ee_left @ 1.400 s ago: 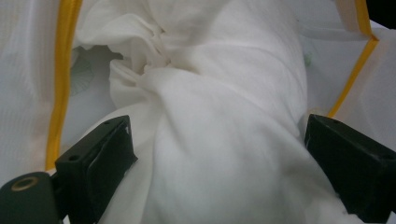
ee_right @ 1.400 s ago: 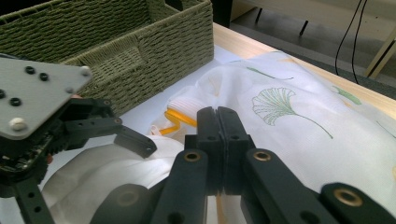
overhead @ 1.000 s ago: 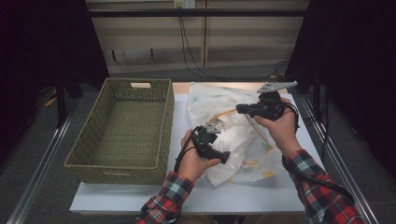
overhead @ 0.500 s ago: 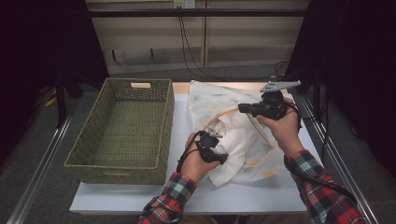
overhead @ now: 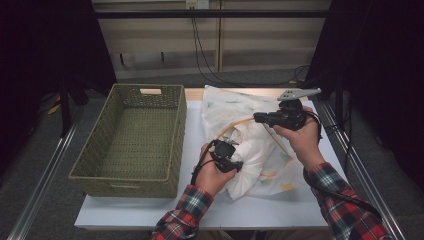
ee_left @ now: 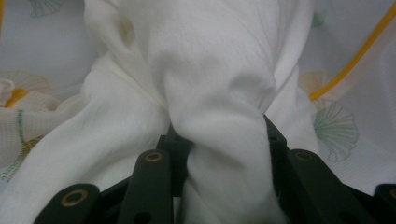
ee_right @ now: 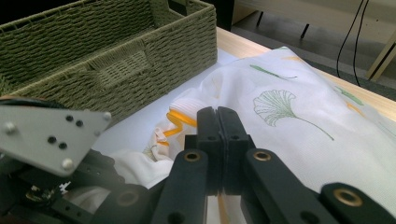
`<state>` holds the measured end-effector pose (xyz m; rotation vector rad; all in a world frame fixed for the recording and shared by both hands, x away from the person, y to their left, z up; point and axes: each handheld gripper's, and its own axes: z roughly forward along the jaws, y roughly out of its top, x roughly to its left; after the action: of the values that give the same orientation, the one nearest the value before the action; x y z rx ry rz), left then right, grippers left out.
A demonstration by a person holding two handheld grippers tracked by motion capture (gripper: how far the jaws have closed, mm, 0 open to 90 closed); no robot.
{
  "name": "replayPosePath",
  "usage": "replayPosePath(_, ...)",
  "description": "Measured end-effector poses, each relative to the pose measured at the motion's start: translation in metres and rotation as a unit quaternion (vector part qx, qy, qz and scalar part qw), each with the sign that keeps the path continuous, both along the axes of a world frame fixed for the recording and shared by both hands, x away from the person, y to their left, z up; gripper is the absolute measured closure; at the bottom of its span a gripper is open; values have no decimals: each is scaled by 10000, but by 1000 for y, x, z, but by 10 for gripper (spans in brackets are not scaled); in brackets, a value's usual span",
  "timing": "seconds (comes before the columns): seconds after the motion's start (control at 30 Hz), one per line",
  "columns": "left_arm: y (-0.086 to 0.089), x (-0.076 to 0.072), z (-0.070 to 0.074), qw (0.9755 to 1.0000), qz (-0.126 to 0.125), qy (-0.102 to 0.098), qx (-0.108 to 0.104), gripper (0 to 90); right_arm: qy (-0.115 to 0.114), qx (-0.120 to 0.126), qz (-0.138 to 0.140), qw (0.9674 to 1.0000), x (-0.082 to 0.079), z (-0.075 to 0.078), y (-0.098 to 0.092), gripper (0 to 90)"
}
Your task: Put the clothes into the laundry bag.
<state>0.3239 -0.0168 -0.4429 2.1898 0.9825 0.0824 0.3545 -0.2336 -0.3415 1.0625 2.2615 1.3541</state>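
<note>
A white cloth (overhead: pixel 260 155) with leaf prints and yellow trim lies crumpled on the white table (overhead: pixel 200 210). My left gripper (overhead: pixel 232 144) sits low at the cloth's near-left part. Its jaws have just been closing and now squeeze a thick white fold (ee_left: pixel 210 70) between them at the left gripper (ee_left: pixel 219 135). My right gripper (overhead: pixel 256 118) is held higher, over the cloth's middle, pointing left. In the right gripper view its jaws (ee_right: pixel 217 114) are pressed together with a thin yellow strip of the cloth's (ee_right: pixel 299 130) edge between them.
A green woven basket (overhead: pixel 130 175) stands empty on the table's left half, close to the cloth; its handled end wall (ee_right: pixel 116 60) is just beyond the right gripper. Bare table runs along the near edge. Metal rails flank the table, with cables behind.
The left gripper's jaws have closed around a fold of the cloth, which now bunches up by that hand. The right hand and its gripper have kept still.
</note>
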Motion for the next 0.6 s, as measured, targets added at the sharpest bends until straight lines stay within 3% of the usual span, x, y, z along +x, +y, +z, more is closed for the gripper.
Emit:
replayPosePath(0.3,-8,4,10,9994,167,-186,-227,675,-9,1,19,10000,-4,1,-4,894)
replayPosePath(0.6,-17,12,15,9986,280,-355,-268,676,-16,2,16,10000,-6,1,-7,894)
